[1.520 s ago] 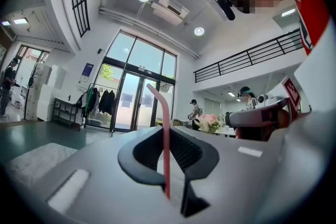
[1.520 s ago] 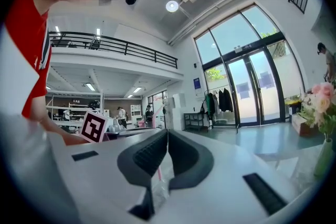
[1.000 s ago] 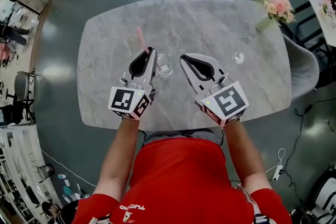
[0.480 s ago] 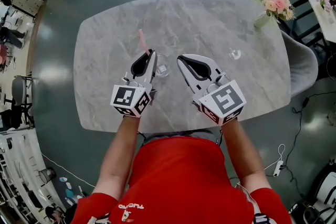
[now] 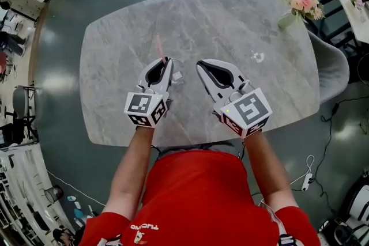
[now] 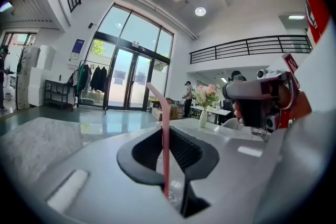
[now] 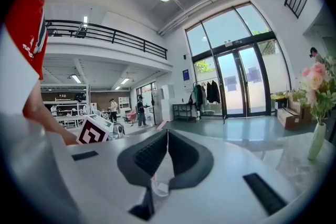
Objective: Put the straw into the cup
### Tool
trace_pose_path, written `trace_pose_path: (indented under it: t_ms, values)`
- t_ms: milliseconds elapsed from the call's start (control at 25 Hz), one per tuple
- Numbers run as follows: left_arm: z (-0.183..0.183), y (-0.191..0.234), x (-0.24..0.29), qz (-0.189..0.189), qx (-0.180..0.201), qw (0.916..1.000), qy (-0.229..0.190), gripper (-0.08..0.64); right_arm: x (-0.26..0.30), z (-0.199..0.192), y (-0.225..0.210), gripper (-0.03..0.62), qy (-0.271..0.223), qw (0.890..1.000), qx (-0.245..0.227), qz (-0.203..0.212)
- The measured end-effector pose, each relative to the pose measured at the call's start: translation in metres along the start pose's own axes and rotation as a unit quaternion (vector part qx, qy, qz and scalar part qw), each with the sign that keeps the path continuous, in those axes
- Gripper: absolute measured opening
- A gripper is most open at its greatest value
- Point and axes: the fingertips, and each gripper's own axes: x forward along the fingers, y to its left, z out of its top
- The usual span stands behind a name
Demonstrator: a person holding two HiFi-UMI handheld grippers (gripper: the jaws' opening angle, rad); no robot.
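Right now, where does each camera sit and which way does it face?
Head view: on the person's head, looking steeply down at the table; shows both forearms, red shirt, left gripper, right gripper.
Left gripper view: rides the left gripper, looks along its jaws, shut on the straw; right gripper and red shirt at right.
Right gripper view: rides the right gripper, looks along its shut jaws; left gripper's marker cube and red shirt at left.
Shared: both gripper views see the cup through their jaws.

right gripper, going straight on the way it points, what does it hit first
Probably the marble table: the cup sits left of the right gripper's line, though depth is unclear.
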Motion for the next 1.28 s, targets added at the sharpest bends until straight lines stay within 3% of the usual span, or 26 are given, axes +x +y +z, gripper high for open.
trace_pose_path:
  t_ms: [680, 1000, 1280]
  values:
    - [-0.020, 0.002, -0.002, 0.004, 0.009, 0.9982, 0.059, 0.046, -0.001, -0.004, 0.000, 0.002, 0.002, 1.000, 0.003, 0.002]
    - [-0.028, 0.011, -0.015, 0.020, 0.003, 0.9959, 0.089, 0.180, 0.003, 0.000, 0.003, 0.002, -0.002, 1.000, 0.003, 0.012]
    - [-0.034, 0.019, -0.031, 0.035, -0.009, 0.9946, 0.097, 0.242, 0.009, 0.000, 0.011, 0.002, -0.003, 1.000, 0.001, 0.026]
